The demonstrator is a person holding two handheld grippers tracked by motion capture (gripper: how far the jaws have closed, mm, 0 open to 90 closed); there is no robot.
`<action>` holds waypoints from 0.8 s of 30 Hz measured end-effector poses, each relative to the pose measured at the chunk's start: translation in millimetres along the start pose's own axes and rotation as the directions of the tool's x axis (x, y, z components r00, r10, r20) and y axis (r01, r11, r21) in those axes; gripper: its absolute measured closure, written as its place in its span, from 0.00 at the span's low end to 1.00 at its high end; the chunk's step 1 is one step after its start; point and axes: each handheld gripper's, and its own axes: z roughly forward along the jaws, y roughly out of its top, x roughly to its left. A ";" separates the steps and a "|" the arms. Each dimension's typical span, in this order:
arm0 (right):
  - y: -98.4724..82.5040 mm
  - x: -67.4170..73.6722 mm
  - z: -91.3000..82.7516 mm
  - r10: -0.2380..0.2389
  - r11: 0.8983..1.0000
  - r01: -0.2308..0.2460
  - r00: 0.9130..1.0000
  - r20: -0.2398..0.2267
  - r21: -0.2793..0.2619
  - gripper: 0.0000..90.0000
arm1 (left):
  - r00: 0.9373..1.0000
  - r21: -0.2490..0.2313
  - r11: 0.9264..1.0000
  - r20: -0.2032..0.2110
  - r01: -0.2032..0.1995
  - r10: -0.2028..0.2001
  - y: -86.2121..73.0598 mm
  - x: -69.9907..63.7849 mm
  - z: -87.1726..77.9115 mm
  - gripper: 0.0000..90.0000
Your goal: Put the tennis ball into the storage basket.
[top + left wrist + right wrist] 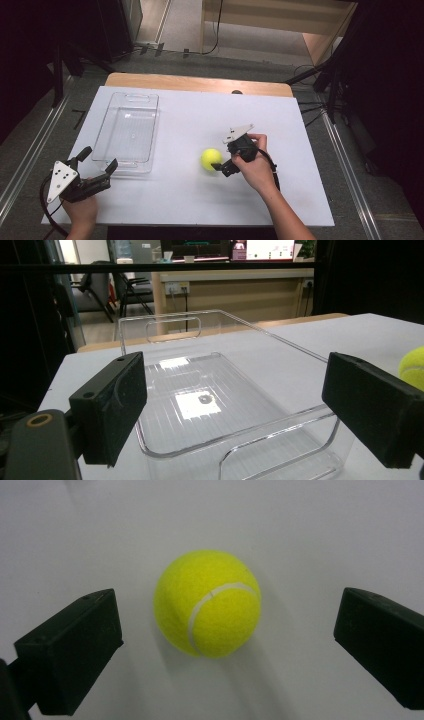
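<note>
Right gripper (225,645) has its jaws wide open around the tennis ball (207,602) sitting on the tabletop (300,150), so I'd center it before squeezing or it'll roll away.

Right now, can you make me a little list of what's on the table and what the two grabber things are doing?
ball: yellow tennis ball lying on the white table, right of the box
box: clear plastic tray, nothing inside it, on the table's left part
right gripper: open, jaws on either side of the ball, not touching it
left gripper: open, holding nothing, pointed at the tray's near end
ball in box: not yet
</note>
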 end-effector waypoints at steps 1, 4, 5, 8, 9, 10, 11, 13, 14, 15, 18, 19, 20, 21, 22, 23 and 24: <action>0.0 0.0 0.0 0.000 1.000 0.000 1.000 0.000 0.000 0.00 | 1.000 0.000 1.000 0.000 0.000 0.000 0.0 0.0 0.0 0.13; 3.4 0.9 8.0 -0.010 0.999 0.011 1.000 -0.020 0.035 0.00 | 1.000 -0.002 1.000 0.002 0.001 -0.001 -0.1 0.0 0.2 0.13; 3.8 1.2 9.2 -0.009 0.999 0.010 1.000 -0.021 0.048 0.00 | 1.000 0.001 1.000 0.001 0.000 0.000 0.0 0.0 0.0 0.13; 5.2 2.0 13.4 -0.003 0.998 0.005 1.000 -0.031 0.062 0.00 | 1.000 0.000 1.000 0.001 0.000 0.000 0.0 0.2 -0.1 0.13; 5.8 1.8 15.1 -0.008 0.997 0.010 0.999 -0.032 0.072 0.00 | 1.000 0.001 1.000 0.001 0.000 0.000 0.1 0.1 -0.1 0.13; 6.6 2.0 17.4 -0.007 0.997 0.010 0.999 -0.035 0.081 0.00 | 1.000 0.001 1.000 0.001 -0.001 0.001 0.1 0.2 -0.1 0.13; 7.7 1.5 20.2 -0.012 0.995 0.016 0.999 -0.036 0.094 0.00 | 1.000 0.002 1.000 0.001 0.000 0.000 0.1 0.2 -0.1 0.13; 8.2 1.3 21.9 -0.014 0.995 0.017 0.999 -0.036 0.098 0.00 | 1.000 -0.001 1.000 0.003 0.000 0.000 0.0 0.2 0.1 0.13; 8.5 1.4 22.8 -0.011 0.994 0.015 0.999 -0.034 0.106 0.00 | 1.000 0.001 1.000 0.002 0.000 0.000 0.1 0.2 -0.1 0.13; 9.0 1.1 24.9 -0.014 0.994 0.018 0.999 -0.037 0.110 0.00 | 1.000 0.001 1.000 0.002 0.000 0.000 0.1 0.3 -0.1 0.13; 10.4 1.6 28.9 -0.018 0.991 0.023 0.999 -0.039 0.131 0.00 | 1.000 0.002 1.000 0.003 0.000 0.000 0.1 0.3 0.0 0.13; 10.8 1.5 30.2 -0.027 0.990 0.031 0.999 -0.034 0.136 0.00 | 1.000 0.000 1.000 0.004 0.001 -0.001 0.0 0.3 0.2 0.13; 11.2 2.0 31.2 -0.020 0.990 0.023 0.999 -0.025 0.138 0.00 | 1.000 0.000 1.000 0.004 0.001 -0.001 0.0 0.3 0.2 0.13; 11.5 1.2 33.0 -0.030 0.991 0.033 0.999 -0.028 0.133 0.00 | 1.000 0.000 1.000 0.004 0.001 -0.001 0.0 0.3 0.2 0.13; 11.9 1.4 33.9 -0.019 0.989 0.022 1.000 -0.023 0.146 0.00 | 1.000 0.001 1.000 0.004 0.001 -0.001 0.0 0.3 0.2 0.13; 12.1 0.4 35.2 -0.028 0.989 0.032 0.999 -0.029 0.144 0.00 | 1.000 0.001 1.000 0.004 0.001 -0.001 0.0 0.3 0.3 0.13; 12.6 0.8 36.9 -0.018 0.988 0.023 0.999 -0.030 0.153 0.00 | 1.000 0.001 1.000 0.004 0.001 -0.001 0.0 0.4 0.3 0.13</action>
